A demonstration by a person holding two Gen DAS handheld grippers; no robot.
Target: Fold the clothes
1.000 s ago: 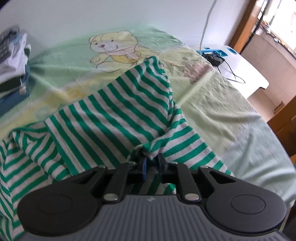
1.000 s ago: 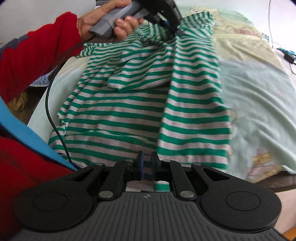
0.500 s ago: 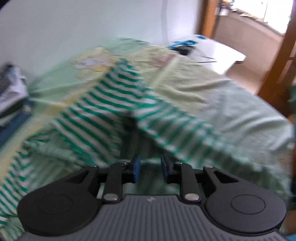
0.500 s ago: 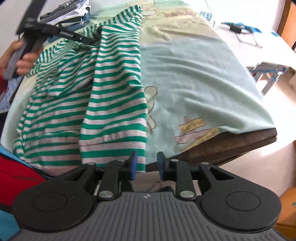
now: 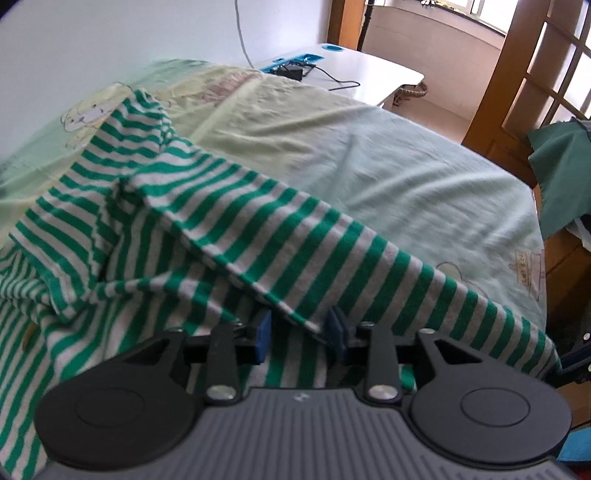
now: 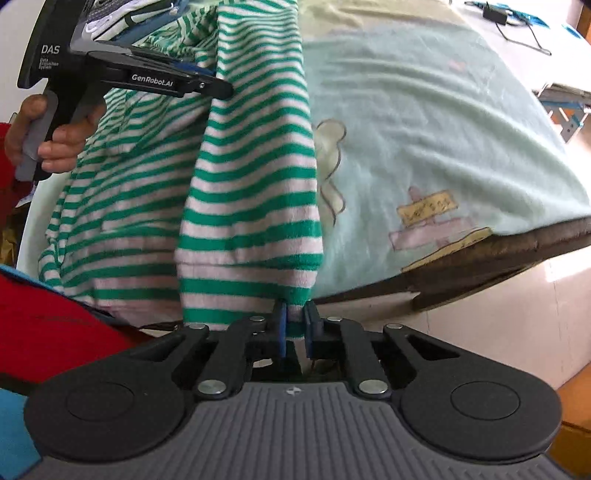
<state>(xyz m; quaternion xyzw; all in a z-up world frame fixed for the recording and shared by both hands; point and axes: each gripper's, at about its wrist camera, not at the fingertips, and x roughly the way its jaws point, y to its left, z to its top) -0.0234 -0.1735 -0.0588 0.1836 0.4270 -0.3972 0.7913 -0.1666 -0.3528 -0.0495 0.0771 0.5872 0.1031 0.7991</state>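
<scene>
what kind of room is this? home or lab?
Most likely a home bedroom. A bed covered with a pale green cartoon-bear sheet serves as the work surface for the striped shirt; a wooden lattice door stands beside it, and folded clothes are stacked at the bed's far end.

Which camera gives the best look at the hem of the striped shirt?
The right wrist view: the striped shirt's hem hangs straight toward the camera, its corner pinched in the right claw, whose jaws have just been closing. The left wrist view shows only a folded edge and the sleeve.
</scene>
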